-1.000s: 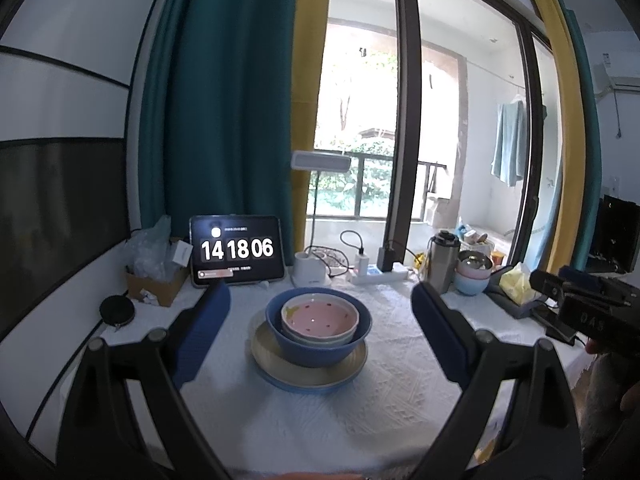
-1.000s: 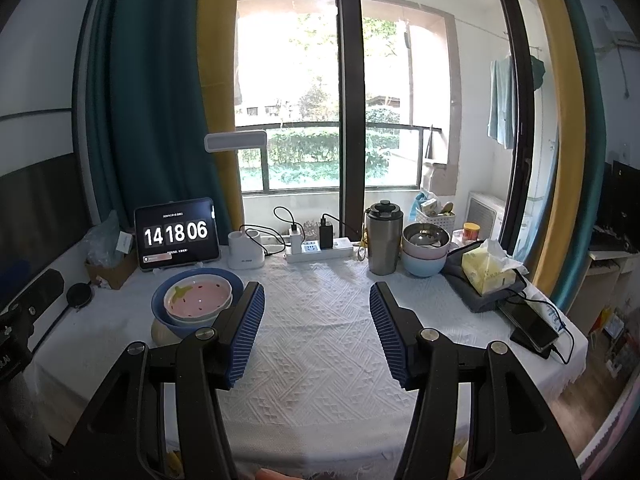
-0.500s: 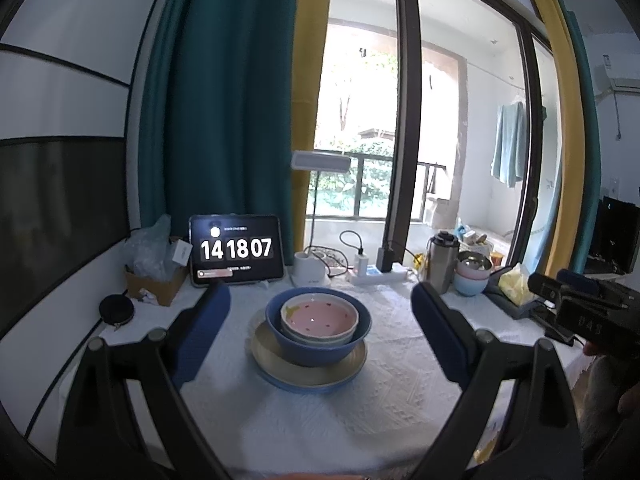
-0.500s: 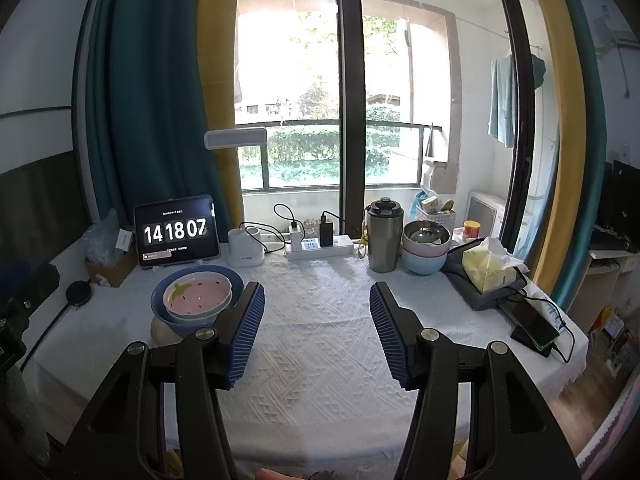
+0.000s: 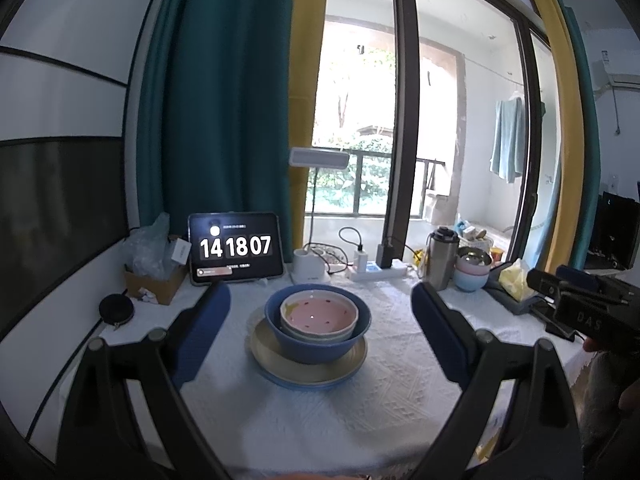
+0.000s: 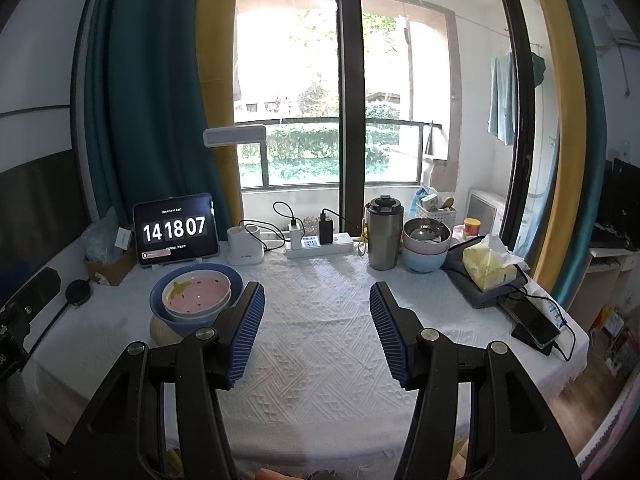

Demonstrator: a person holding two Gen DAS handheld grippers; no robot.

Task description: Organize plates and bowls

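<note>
Bowls nested on plate, both grippers spread and empty.
Pink bowl [image 5: 319, 313] sits in blue bowl [image 5: 320, 346] on plate [image 5: 308, 368], table [image 5: 320, 420] centre-left. Likely glazed ceramic: stiff, slick, chippable, the stack heavy; best pinch one rim wall at a time. Left gripper [image 5: 320, 328] frames the stack; right gripper [image 6: 316, 332] over bare cloth. Versus earlier: nothing moved, only the clock [image 5: 235, 247] ticked.

Both fisheye views look forward along their own tool fingers, tilted slightly down across the bench [image 5: 320, 412] toward the window [image 6: 304, 92]. The left view sits close before the stacked bowls [image 5: 318, 320]; the right view sees them [image 6: 196, 296] off to its left, and both share the clock tablet [image 5: 235, 248].
</note>
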